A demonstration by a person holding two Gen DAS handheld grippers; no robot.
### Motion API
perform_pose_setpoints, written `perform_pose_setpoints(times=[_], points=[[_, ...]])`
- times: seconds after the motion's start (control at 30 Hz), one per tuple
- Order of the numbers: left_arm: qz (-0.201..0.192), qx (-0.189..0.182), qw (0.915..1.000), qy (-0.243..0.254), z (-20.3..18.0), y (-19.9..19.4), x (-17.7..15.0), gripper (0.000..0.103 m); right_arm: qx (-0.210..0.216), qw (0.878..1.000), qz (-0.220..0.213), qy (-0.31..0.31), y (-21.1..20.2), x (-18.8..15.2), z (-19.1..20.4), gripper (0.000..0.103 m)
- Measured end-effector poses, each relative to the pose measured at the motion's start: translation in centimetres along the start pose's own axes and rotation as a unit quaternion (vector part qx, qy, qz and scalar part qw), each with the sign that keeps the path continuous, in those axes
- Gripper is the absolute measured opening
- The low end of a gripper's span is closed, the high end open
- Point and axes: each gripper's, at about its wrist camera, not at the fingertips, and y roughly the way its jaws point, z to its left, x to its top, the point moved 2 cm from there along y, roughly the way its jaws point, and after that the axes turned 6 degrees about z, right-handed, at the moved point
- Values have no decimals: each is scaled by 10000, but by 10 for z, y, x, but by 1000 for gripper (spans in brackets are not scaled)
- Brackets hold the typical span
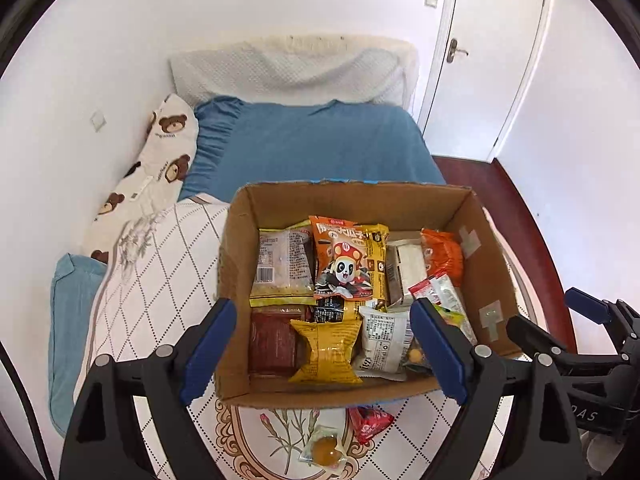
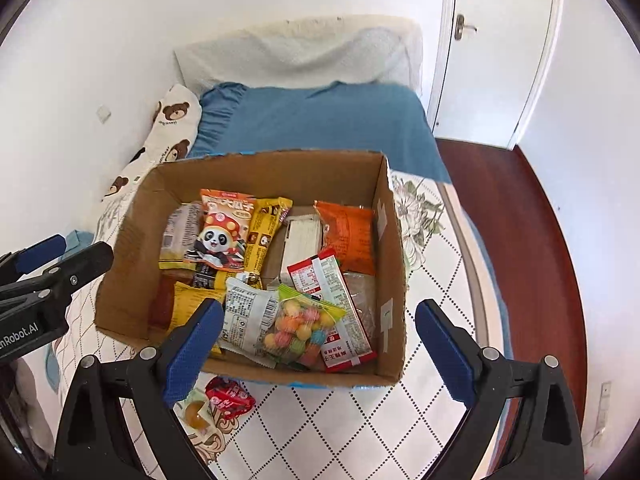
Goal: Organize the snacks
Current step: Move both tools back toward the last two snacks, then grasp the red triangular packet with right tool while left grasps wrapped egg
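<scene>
- Two grippers are hovering above a bed (image 1: 320,140) in a white-walled room, both angled downward.
- Cardboard box (image 2: 394,240) is sitting on the quilt (image 2: 436,272), packed with snacks (image 2: 220,232).
- Red wrapped candy (image 2: 230,398) and orange jelly cup (image 2: 196,414) are lying outside, just beside the box.
- Left gripper (image 1: 324,354) and right gripper (image 2: 320,354) are gaping wide, holding nothing.

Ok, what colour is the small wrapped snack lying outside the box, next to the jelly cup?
Red wrapper with white print, clearest in the right wrist view.

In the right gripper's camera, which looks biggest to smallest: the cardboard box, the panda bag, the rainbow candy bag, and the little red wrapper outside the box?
1. Cardboard box
2. Panda bag and rainbow candy bag: too alike to rank, and the candy bag lies nearer the camera
3. Red wrapper
</scene>
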Motion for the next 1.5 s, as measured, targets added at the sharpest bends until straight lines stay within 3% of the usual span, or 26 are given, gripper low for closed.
perform_pose_setpoints(times=[0.3, 0.53, 0.57, 0.6, 0.67, 0.77, 0.93, 1.1, 1.17, 1.3, 1.47, 1.5], points=[[-582, -34, 9983, 24, -2, -62, -24, 89, 143, 9981, -601, 67, -62, -23, 12, 99], [-549, 6, 9984, -133, 14, -70, -47, 89, 496, 9966, -633, 199, -73, -49, 16, 98], [-463, 62, 9987, -189, 20, -65, -54, 89, 556, 9968, -549, 179, -68, -54, 18, 87], [-381, 116, 9989, -253, 25, -60, -60, 89, 679, 9969, -376, 163, -58, -62, 20, 64], [-189, 234, 9988, -398, 37, -46, -75, 89, 846, 9963, 43, 152, -35, -75, 26, 54], [378, 391, 9967, -605, 56, -10, -111, 89, 1230, 9907, 526, 266, 5, -98, 36, 54], [1222, 770, 9868, -735, 75, 43, -166, 89, 1467, 9829, 1039, 404, 74, -124, 57, 58], [1803, 868, 9766, -789, 84, 75, -197, 89, 1267, 9843, 1230, 12, 122, -130, 89, 59], [1911, 762, 9756, -763, 84, 84, -202, 89, 1129, 9854, 1262, -190, 136, -131, 101, 59], [1965, 502, 9775, -585, 76, 96, -200, 89, 799, 9868, 1259, -632, 153, -137, 117, 46], [1994, 105, 9798, -94, 48, 110, -186, 89, 708, 9887, 1169, -615, 132, -145, 100, 44], [1982, 12, 9802, 14, 41, 113, -182, 84, 678, 9892, 1164, -575, 125, -149, 94, 44]])
